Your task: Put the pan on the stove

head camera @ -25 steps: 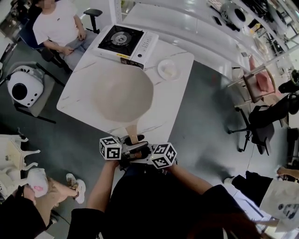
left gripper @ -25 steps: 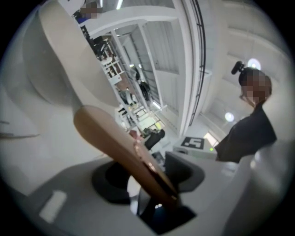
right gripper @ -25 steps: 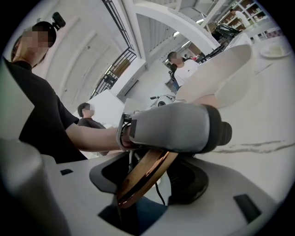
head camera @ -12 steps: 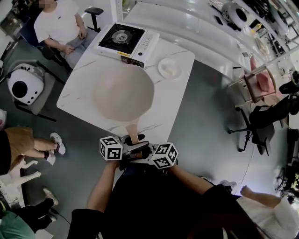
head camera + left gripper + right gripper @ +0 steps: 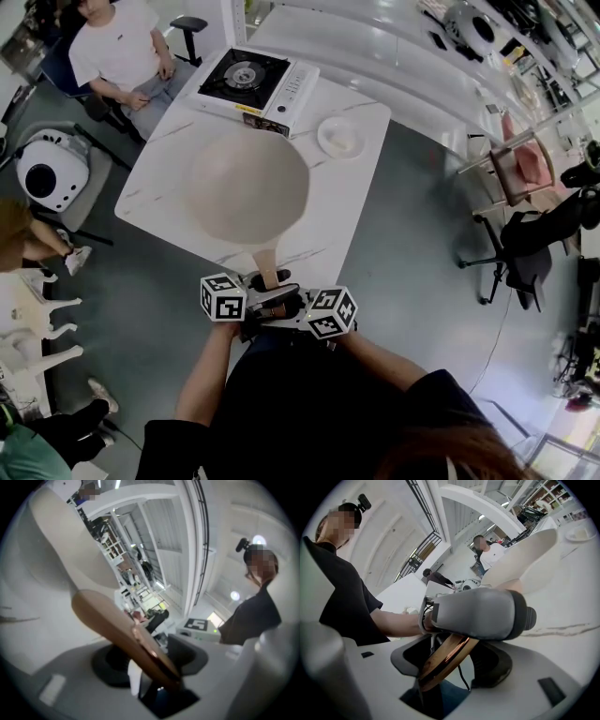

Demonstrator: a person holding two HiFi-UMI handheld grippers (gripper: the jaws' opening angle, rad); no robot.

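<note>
Gripping the pan handle are left gripper and right gripper.

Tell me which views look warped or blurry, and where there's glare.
Head view: sharp, fisheye bends the table, glare on the far counter. Left gripper view: dark corners, handle soft up close. Right gripper view: same warping, pan pale against table.
</note>
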